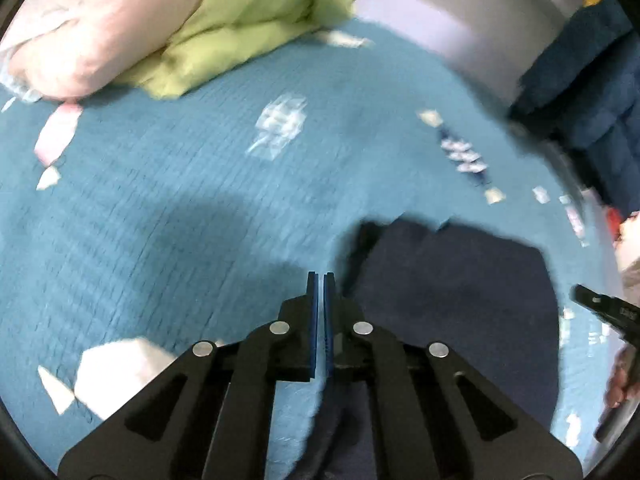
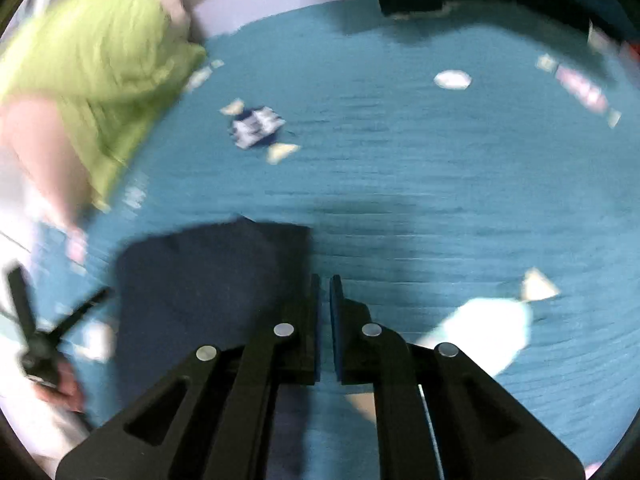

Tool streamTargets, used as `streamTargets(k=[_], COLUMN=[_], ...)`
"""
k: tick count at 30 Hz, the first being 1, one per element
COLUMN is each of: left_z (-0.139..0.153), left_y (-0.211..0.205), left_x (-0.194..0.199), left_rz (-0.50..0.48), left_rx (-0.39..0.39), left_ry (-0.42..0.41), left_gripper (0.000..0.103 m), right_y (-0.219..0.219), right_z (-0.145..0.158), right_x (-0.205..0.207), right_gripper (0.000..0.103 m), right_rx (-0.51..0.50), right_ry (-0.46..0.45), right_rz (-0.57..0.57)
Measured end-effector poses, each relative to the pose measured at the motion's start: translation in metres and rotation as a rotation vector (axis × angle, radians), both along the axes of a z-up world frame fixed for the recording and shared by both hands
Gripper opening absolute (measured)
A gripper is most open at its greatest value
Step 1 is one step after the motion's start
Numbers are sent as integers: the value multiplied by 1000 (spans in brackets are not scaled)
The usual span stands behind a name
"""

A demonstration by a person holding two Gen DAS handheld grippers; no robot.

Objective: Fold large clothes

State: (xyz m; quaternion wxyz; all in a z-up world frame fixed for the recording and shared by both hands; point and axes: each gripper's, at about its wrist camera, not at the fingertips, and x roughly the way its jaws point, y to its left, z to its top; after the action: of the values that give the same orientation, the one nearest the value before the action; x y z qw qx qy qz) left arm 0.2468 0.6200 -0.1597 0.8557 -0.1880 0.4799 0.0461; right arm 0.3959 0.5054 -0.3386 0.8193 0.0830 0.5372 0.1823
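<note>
A dark navy garment (image 1: 452, 300) lies folded flat on the teal bedspread (image 1: 180, 208). My left gripper (image 1: 321, 278) hangs above its left edge, shut, with nothing visible between the blue pads. In the right wrist view the same garment (image 2: 200, 292) sits left of my right gripper (image 2: 325, 280). Its jaws stand a narrow slit apart and only the bedspread (image 2: 420, 184) shows through them. Both views are blurred by motion.
A green pillow (image 1: 248, 28) and a pink one (image 1: 100, 28) lie at the far left. Small white patches (image 1: 280, 120) are printed over the spread. Dark blue bedding (image 1: 592, 92) is piled at the right. A hand (image 1: 618, 384) shows at the right edge.
</note>
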Motion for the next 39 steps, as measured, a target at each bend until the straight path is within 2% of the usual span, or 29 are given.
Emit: streamTargets(k=[1, 2, 5, 6, 7, 8, 9, 11, 12, 13, 14, 15, 16, 17, 18, 19, 21, 22, 24, 26, 28, 29, 30, 32, 34, 35, 37, 38, 39], left_z=[8, 16, 21, 15, 5, -5, -18, -25, -28, -27, -25, -26, -28, -31, -29, -24, -8, 1, 9, 7, -11, -18, -32, -43, -46, -45, -44, -41, -34], left_y=[-10, -25, -60, -74, -82, -87, -82, -62, -47, -32, -18, -5, 2, 14, 25, 26, 13, -1, -31, -61, -89, -89, -91, -81, -65, -57, -49, -51, -59], left_x=[6, 14, 39, 51, 62, 69, 72, 71, 71, 70, 68, 67, 66, 63, 53, 43, 20, 6, -16, -31, -58, -65, -76, -104, -122, -129, -135, -133, -129], left_rz=[-26, -78, -195, -229, -238, -239, -249, -249, -234, -195, -133, -42, -3, 6, 0, -10, -48, -78, -151, -203, -240, -239, -229, -198, -158, -157, -167, -170, -187], left_rx=[28, 12, -89, -91, -51, -9, -39, -161, -217, -192, -116, 12, 62, 40, -12, -4, 35, 28, 14, -4, -34, -28, -7, -42, -65, -56, -106, -90, -29], left_ry=[-16, -45, -71, -56, -25, 2, 6, -16, -17, -14, 2, 60, 106, 135, 127, 108, 62, 43, 7, 14, 67, 82, 108, 42, 52, 55, 59, 75, 92], left_gripper=[3, 3, 4, 3, 4, 3, 2, 3, 3, 3, 3, 3, 2, 2, 2, 2, 2, 2, 3, 4, 5, 5, 4, 3, 3, 3, 3, 3, 2], right_y=[12, 27, 82, 92, 102, 102, 96, 58, 38, 24, 7, -11, -29, -43, -50, -49, -37, -22, 9, 38, 55, 58, 59, 46, 18, 14, 11, 11, 12], right_z=[3, 5, -7, -12, -22, -30, -35, -40, -36, -30, -24, -20, -19, -17, -12, -5, 3, 6, 13, 11, -1, -10, -19, -39, -36, -31, -24, -22, -21], right_x=[0, -1, -1, 0, 4, 7, 11, 22, 24, 25, 26, 25, 23, 18, 10, -3, -22, -35, -55, -79, -102, -114, -125, -150, -177, -184, -199, -204, -209], right_gripper=[6, 6, 6, 6, 6, 0, 0, 0, 0, 0, 5, 6, 6, 6, 6, 6, 6, 6, 6, 6, 6, 6, 6, 3, 1, 1, 1, 1, 4], right_rx=[-4, 2, 65, 53, 19, -7, 4, 135, 116, 67, -61, -115, -62, -14, -3, -32, -2, 38, 44, 42, 36, 5, -27, -32, 26, 28, -5, -24, -30], right_ry=[-21, -29, 11, 22, 38, 46, 58, 109, 87, 54, 14, 5, 35, 58, 52, 19, 3, 2, -18, -10, 22, 38, 51, 83, 73, 69, 56, 50, 53], right_rz=[24, 54, 161, 175, 188, 181, 171, 110, 58, 18, -54, -102, -113, -121, -118, -105, -74, -30, 50, 136, 198, 222, 232, 224, 201, 205, 222, 231, 240])
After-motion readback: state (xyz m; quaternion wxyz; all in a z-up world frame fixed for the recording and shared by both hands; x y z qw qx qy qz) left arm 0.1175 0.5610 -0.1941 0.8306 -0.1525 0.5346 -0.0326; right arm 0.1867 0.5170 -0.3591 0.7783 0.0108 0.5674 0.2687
